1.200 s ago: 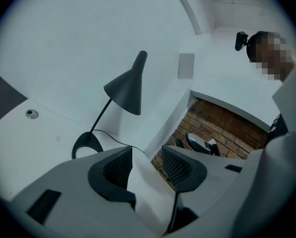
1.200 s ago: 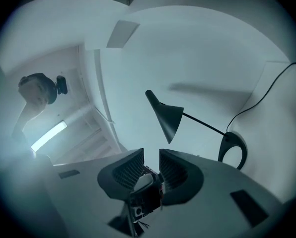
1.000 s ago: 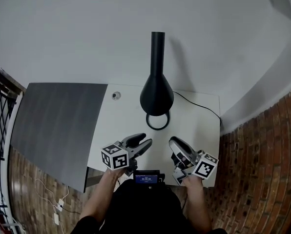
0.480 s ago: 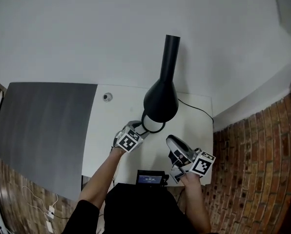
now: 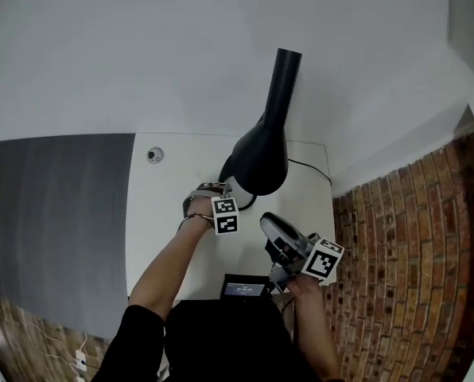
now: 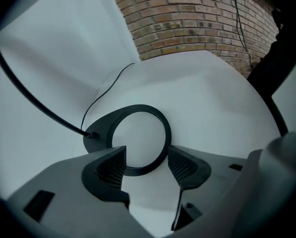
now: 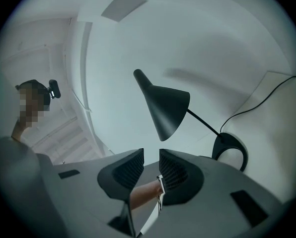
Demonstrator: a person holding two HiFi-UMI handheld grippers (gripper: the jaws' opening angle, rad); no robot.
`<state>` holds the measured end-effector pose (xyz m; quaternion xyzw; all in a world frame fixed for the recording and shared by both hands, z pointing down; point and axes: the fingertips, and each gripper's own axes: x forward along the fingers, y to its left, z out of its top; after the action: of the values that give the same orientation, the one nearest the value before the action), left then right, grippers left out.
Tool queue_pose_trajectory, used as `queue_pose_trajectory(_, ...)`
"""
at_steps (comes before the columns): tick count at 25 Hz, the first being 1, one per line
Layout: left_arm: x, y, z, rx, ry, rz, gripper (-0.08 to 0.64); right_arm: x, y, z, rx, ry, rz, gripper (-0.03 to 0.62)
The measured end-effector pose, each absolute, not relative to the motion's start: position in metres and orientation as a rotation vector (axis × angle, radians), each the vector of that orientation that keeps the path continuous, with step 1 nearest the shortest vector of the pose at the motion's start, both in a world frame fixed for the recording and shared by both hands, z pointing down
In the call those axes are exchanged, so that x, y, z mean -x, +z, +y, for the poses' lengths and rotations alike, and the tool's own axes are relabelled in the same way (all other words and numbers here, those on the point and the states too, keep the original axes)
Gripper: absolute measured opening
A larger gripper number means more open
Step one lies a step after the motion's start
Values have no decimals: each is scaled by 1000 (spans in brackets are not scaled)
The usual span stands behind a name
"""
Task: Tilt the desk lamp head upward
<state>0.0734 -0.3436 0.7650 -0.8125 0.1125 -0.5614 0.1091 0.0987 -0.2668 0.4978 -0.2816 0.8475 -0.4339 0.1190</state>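
Plainly blk conical lamp head [image 5: 262, 157]

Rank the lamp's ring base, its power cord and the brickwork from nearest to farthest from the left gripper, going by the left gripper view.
Left gripper: jaws have just been opening, pads touching nothing.
1. Ring base: straight ahead, its near arc between the jaw tips.
2. Power cord: behind the base, upper left.
3. Brickwork: beyond the desk, at the top.
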Motion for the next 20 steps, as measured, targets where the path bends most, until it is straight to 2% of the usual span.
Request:
queue_pose_trajectory(5, -69, 782, -327, 2429, -1809, 57, 254, -97, 492, -279, 807, -1255, 2471, 83)
queue_pose_trajectory(6, -67, 784, -325, 2451, -1835, 31, 229, -99, 488, -283, 799, -1243, 2472, 83)
queue_pose_trajectory(16, -68, 791, -320, 2495, -1975, -87, 207, -108, 496, -304, 734, -1318, 2427, 83)
queue_pose_trajectory(20, -68, 790, -321, 2524, -1934, -77, 207, -104, 505, -308, 706, -1373, 2410, 83)
